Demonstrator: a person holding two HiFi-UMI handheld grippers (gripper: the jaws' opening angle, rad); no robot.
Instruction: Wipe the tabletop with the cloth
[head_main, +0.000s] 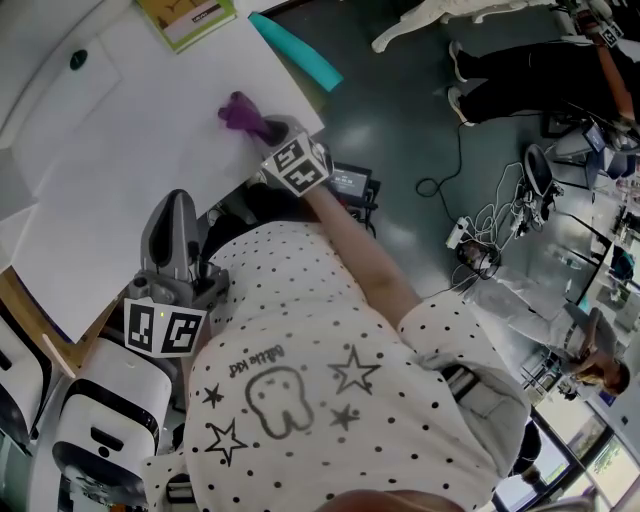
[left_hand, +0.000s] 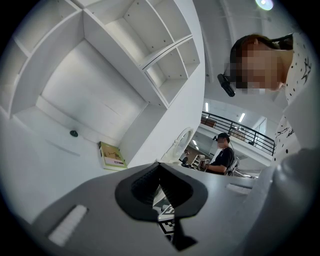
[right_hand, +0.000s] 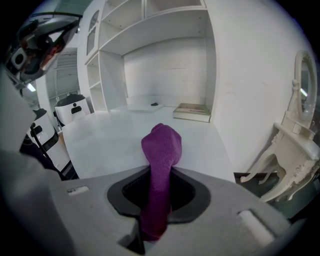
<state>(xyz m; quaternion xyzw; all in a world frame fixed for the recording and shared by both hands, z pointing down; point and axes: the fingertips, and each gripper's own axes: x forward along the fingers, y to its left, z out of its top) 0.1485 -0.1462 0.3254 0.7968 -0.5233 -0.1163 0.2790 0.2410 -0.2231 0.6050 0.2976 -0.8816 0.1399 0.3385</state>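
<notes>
Wipe step judged in hand: cloth clamped in right hand-held gripper on desk; left hand-held gripper closed, empty; next, a pressed sweep is called for.

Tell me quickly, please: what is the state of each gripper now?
Left gripper: shut, nothing between its jaws.
Right gripper: shut on the purple cloth.
</notes>
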